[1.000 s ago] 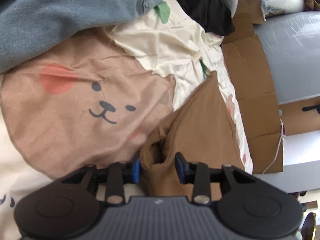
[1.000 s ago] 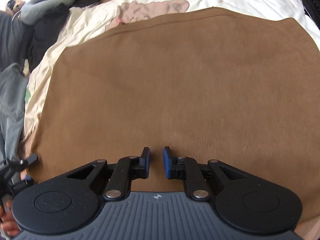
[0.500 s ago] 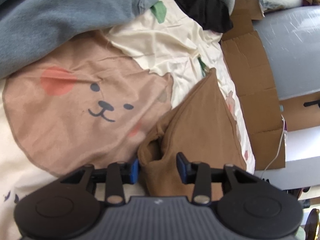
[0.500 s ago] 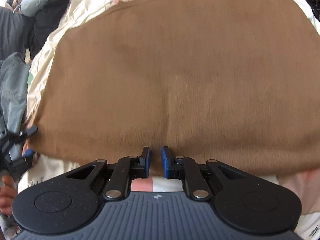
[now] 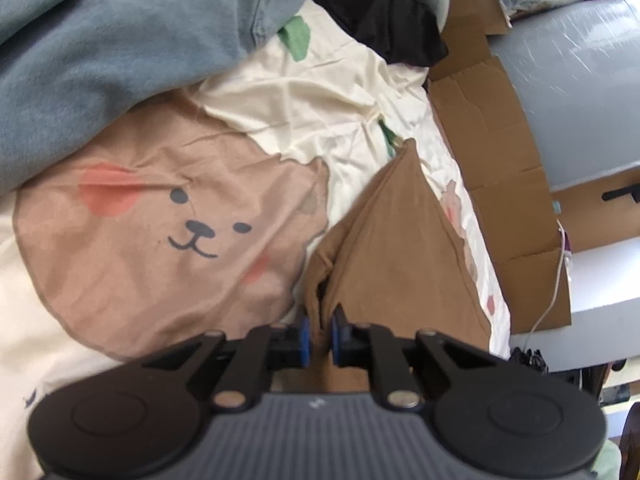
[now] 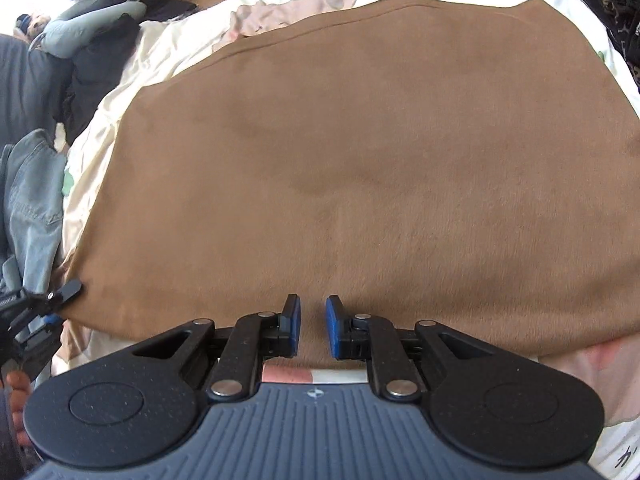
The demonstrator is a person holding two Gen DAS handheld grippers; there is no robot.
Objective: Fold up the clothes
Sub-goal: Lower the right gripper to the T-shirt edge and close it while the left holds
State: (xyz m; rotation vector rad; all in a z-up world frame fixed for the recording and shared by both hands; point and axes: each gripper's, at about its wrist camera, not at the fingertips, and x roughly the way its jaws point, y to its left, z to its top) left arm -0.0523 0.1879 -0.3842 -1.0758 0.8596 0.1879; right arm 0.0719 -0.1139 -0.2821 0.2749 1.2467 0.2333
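A brown garment [image 6: 360, 168] lies spread flat on a cream bed sheet [image 5: 320, 92] printed with a bear face. In the left wrist view a bunched corner fold of the brown garment [image 5: 392, 256] stands up between the blue pads, and my left gripper [image 5: 319, 336] is closing its jaws onto that fold. In the right wrist view my right gripper [image 6: 313, 330] sits at the garment's near edge, jaws narrow with brown cloth between the pads. The left gripper [image 6: 44, 304] also shows there at the garment's left corner.
A pile of blue-grey denim [image 5: 120, 32] and black clothing [image 5: 380, 12] lies at the far end of the bed. Flattened cardboard [image 5: 492, 168] and a grey padded surface [image 5: 580, 80] run along the bed's side. More dark clothes [image 6: 92, 56] sit beyond the garment.
The left jaws have closed from wide apart onto the brown fold. The right gripper has shifted along the garment's near edge, its jaws unchanged.
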